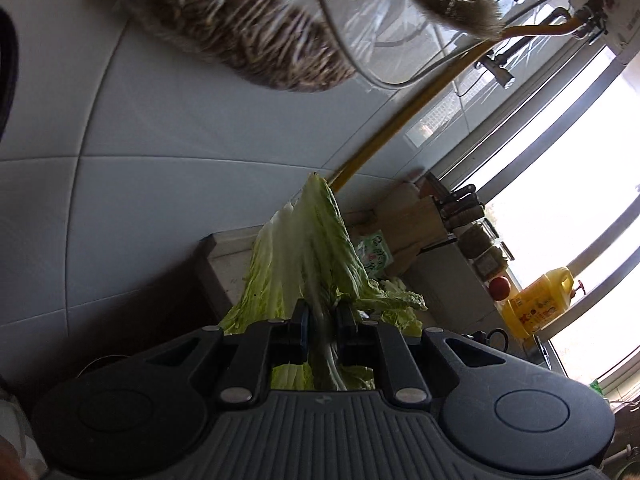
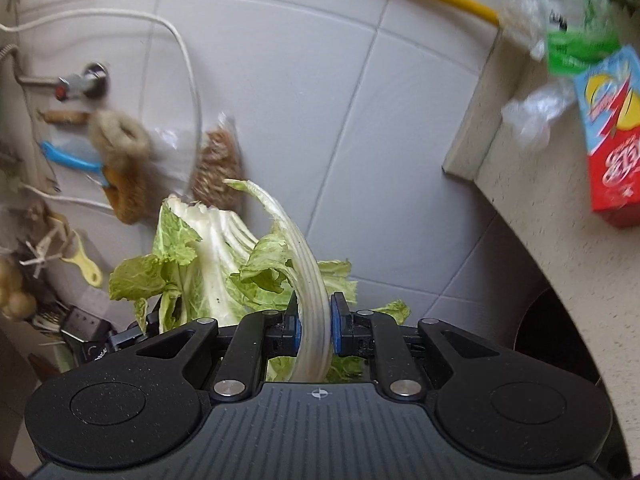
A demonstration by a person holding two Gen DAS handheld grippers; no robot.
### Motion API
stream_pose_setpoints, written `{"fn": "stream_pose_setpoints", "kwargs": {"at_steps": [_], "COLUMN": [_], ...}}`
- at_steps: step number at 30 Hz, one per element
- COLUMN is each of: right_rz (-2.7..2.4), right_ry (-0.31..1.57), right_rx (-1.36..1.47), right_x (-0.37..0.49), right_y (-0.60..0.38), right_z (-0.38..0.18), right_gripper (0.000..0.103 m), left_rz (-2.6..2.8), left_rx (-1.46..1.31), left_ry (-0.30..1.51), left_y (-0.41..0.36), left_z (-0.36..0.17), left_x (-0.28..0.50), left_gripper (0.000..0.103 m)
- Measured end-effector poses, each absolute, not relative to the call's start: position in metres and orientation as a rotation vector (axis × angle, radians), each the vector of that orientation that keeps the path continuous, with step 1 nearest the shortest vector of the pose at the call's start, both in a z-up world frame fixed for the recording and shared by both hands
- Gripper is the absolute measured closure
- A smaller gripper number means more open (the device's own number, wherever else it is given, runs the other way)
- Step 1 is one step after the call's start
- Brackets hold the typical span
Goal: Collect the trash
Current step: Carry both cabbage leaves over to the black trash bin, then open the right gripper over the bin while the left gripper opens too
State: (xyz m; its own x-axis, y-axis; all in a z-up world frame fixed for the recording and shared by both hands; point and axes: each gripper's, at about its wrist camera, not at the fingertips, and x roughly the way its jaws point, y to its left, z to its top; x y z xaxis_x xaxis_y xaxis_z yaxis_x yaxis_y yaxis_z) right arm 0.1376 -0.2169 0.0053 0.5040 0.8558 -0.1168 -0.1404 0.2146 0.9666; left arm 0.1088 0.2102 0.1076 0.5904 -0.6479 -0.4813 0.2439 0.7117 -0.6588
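Left wrist view: left tongs (image 1: 320, 320) nearly closed on a green cabbage leaf (image 1: 308, 240), pinched at its stalk so the blade stands clear of the worktop (image 1: 448, 280); right wrist view: right tongs (image 2: 314, 328) likewise clamp a white cabbage rib (image 2: 312, 280), raised before the tiled wall (image 2: 320, 100), presumably for carrying to the bin

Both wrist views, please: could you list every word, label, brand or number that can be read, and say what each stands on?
None can be read for certain.
Red and blue carton: large white characters, tilted and blurred, unreadable.
Green-labelled clear bottle: dark print, blurred.
Yellow oil jug: label print too small.
Green and white packet: green characters, too small.
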Motion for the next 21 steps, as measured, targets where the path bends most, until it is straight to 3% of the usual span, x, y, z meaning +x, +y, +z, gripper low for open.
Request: {"fn": "stream_pose_setpoints", "kwargs": {"at_steps": [14,21], "right_rz": [0.701,0.63], "right_ry": [0.979,1.071], "right_rx": [1.025,0.913], "right_x": [0.165,0.177], "right_y": [-0.146,-0.124], "right_z": [-0.046,-0.069], "right_gripper": [0.083,0.069], "left_rz": [-0.499,-0.439], "left_rx": [-0.654,-0.662], "left_ry": [0.923,0.979], "left_y": [0.236,0.248], "left_z": [0.033,0.006], "left_x": [0.138,0.136], "left_gripper": [0.093,0.093]}}
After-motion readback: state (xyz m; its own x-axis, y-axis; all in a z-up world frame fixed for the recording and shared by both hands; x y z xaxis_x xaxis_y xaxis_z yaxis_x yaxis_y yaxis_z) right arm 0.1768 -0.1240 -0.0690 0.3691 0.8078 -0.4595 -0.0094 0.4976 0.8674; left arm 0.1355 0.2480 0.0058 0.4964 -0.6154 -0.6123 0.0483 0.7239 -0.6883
